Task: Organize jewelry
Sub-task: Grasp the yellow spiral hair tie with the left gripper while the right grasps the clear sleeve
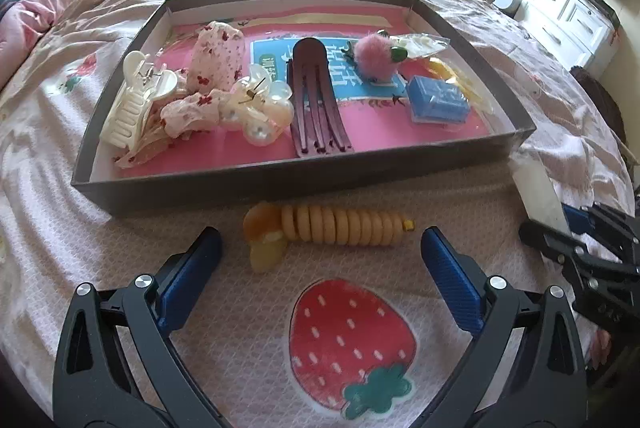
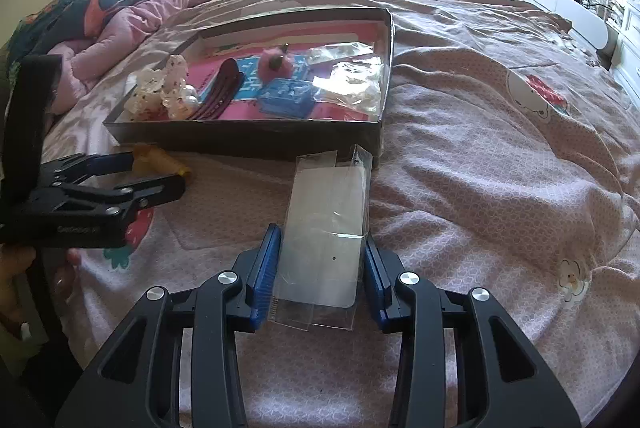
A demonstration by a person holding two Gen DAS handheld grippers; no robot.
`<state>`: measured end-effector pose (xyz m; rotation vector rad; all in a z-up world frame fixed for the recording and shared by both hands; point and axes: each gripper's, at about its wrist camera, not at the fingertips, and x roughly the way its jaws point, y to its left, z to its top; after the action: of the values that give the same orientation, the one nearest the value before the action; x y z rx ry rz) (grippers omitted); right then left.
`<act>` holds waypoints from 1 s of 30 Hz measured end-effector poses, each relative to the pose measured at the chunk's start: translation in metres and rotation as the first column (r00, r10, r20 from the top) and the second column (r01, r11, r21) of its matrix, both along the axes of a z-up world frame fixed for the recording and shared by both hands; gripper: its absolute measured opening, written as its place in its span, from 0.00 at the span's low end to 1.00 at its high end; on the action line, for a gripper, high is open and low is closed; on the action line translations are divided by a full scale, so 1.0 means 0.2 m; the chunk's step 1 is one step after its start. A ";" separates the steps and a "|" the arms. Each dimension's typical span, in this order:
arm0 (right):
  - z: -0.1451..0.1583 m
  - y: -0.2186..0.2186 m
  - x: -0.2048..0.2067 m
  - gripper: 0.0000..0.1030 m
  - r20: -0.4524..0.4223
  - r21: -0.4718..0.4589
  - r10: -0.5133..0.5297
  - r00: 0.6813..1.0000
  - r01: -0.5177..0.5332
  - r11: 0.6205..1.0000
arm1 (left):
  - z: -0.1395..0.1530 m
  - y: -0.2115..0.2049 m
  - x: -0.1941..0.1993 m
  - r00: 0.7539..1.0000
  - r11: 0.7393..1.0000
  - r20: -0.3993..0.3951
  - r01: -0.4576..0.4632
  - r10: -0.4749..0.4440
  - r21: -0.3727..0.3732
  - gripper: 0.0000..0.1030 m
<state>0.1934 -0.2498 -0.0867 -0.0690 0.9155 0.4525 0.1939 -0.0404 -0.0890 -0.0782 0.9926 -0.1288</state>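
Tray: one shallow rectangular box (image 1: 288,184) with dark outer walls and pale inner walls lies on your bed; its floor is glossy pink with a blue printed patch.
Clips inside: one cream claw clip (image 1: 134,100) with comb teeth, one pearly translucent claw clip (image 1: 256,108) with round lobes, one long dark red clip (image 1: 316,100) with four prongs.
Soft pieces: one floral fabric scrunchie (image 1: 212,68), crumpled, and one fluffy pink pompom (image 1: 374,58) with green leaves.
Small box: one blue plastic box (image 1: 438,100) with an embossed lid, at the right side of the tray.
Yellow clip: one ribbed, coil-shaped hair clip (image 1: 336,228) of matte yellow plastic with an amber translucent end — it lies on the blanket just in front of the tray, outside it.
Left gripper (image 1: 320,260): your jaws stand wide apart and hold nothing; the yellow clip lies between and just beyond the blue ribbed pads (image 1: 452,280).
Right gripper (image 2: 320,268): your jaws are closed against both edges of one clear flat plastic sleeve (image 2: 328,228).
Blanket (image 1: 120,236): pink waffle-textured fabric with one strawberry print (image 1: 352,348).
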 end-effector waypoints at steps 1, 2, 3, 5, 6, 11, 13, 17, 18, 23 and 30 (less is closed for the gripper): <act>0.01 0.00 0.00 0.36 0.002 0.002 0.005 1.000 -0.005 1.000 | 0.00 0.00 0.01 1.000 1.000 0.001 -0.002 0.002 -0.003 0.85; 0.01 0.00 -0.01 0.36 0.003 0.004 0.009 1.000 -0.009 1.000 | 0.01 -0.01 0.01 1.000 1.000 0.002 -0.003 0.003 -0.006 0.83; 0.02 0.00 -0.01 0.36 0.004 0.007 0.012 1.000 -0.012 1.000 | 0.01 -0.01 0.02 1.000 1.000 0.001 -0.002 0.002 -0.009 0.77; 0.03 0.00 -0.02 0.36 0.006 0.015 0.019 1.000 -0.019 1.000 | 0.01 -0.02 0.03 1.000 1.000 0.000 0.002 -0.002 -0.007 0.69; 0.04 0.00 -0.02 0.36 0.007 0.020 0.021 1.000 -0.021 1.000 | 0.01 -0.02 0.03 1.000 1.000 -0.001 0.006 -0.006 -0.010 0.65; 0.08 0.00 -0.03 0.36 0.014 0.034 0.031 0.999 -0.032 0.999 | 0.02 -0.03 0.02 1.000 0.999 -0.003 0.021 -0.021 -0.029 0.62; 0.09 0.00 -0.04 0.36 0.013 0.042 0.039 0.999 -0.040 0.998 | 0.03 -0.03 0.01 1.000 0.999 -0.003 0.025 -0.025 -0.036 0.62; 0.11 0.03 -0.06 0.36 0.015 0.043 0.061 0.998 -0.062 0.997 | 0.06 -0.02 -0.03 0.999 0.998 0.003 0.035 -0.034 -0.055 0.62; 0.12 0.03 -0.07 0.36 0.016 0.043 0.065 0.998 -0.066 0.997 | 0.06 -0.01 -0.04 0.999 0.998 0.006 0.037 -0.037 -0.057 0.62; 0.14 0.06 -0.10 0.36 0.013 0.043 0.085 0.996 -0.085 0.995 | 0.10 0.02 -0.11 0.999 0.997 0.021 0.038 -0.037 -0.064 0.62; 0.18 0.11 -0.11 0.36 0.026 0.048 0.108 0.994 -0.110 0.993 | 0.18 0.11 -0.19 0.999 0.995 0.049 0.011 -0.006 -0.096 0.62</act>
<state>0.1711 -0.2282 -0.0512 -0.0798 0.8797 0.5744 0.1566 -0.0194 -0.0537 -0.1578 0.9381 -0.1856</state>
